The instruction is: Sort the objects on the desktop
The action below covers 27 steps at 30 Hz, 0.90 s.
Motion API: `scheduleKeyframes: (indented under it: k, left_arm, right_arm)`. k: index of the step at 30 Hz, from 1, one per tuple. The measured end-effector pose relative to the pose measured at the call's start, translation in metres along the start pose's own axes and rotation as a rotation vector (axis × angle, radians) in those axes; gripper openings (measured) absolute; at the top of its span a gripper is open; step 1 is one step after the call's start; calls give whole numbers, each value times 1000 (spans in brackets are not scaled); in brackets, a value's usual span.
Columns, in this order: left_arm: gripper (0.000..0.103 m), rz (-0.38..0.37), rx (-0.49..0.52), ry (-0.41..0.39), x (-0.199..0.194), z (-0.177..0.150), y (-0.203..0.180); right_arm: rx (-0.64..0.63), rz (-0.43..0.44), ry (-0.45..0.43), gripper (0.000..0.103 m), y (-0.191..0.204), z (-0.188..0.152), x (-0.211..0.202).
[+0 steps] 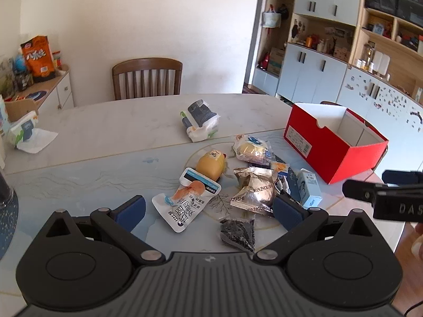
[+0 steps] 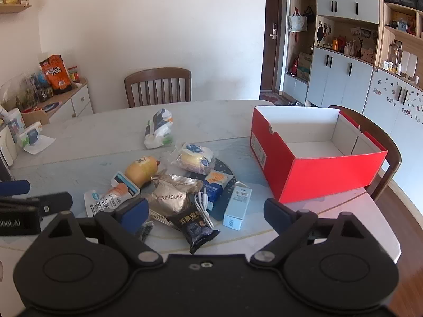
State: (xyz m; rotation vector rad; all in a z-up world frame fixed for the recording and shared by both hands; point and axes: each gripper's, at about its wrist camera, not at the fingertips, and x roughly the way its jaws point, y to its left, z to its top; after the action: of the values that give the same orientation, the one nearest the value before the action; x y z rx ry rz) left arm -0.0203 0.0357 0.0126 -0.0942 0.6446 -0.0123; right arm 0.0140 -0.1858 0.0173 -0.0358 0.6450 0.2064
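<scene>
While jaws gape | blue carton (image 2: 238,207) lies flat | long axis toward red box (image 2: 317,169)

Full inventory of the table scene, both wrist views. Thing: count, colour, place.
red box: 1, red outside, white inside, open, nothing inside, table's right side
gold foil packet: 1, gold, middle of pile
black snack packet: 1, black, near edge of pile
light blue carton: 1, pale blue, lying between pile and box
white cable: 1, white, on the pile
white pouch: 1, white with orange print, pile's left
yellow toy: 1, yellow, behind pouch
tissue pack: 1, white, farther back on table
chair: 1, brown, behind table
left gripper: open, over pile
right gripper: open, over pile
</scene>
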Motion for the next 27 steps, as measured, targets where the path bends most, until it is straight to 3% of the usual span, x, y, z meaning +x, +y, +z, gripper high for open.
scheduleKeyframes:
  k: [14,27]
  left_arm:
    - [103,-103,136,25,24,-21,-10]
    - [102,-72,176,67,70,-39,-37]
  right_arm:
    - [-18,-45,23,87,2,-14,17]
    - [-109,59,106,83,-9,-20,68]
